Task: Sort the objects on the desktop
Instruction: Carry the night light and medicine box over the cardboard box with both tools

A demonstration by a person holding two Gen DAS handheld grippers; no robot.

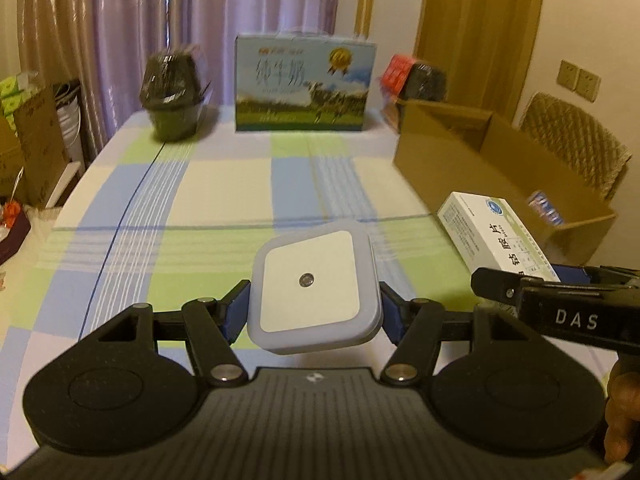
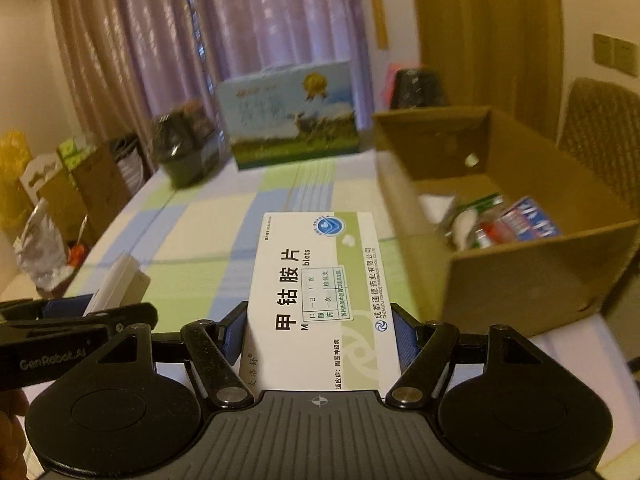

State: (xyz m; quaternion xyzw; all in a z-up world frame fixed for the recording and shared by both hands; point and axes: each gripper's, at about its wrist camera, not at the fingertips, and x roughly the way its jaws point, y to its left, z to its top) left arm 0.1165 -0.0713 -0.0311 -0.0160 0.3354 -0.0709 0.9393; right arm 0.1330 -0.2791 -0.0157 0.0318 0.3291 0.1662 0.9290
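Left gripper (image 1: 314,306): fingers clamped on a square white night light (image 1: 314,286), held above the checked tablecloth (image 1: 224,192)
Right gripper (image 2: 320,332): fingers clamped on a white medicine box (image 2: 320,292), lifted beside the cardboard box (image 2: 532,276)
Cardboard box: open, at the table's right; several small packets already inside
Progress: seemingly late; both held items not yet dropped in; cloth otherwise bare nearby

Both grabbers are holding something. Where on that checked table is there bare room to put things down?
The widest bare patch is the middle of the tablecloth, bordered by the black pot and milk carton at the far edge and the cardboard box on the right. The box floor is crowded near its front with packets; its far part looks bare.
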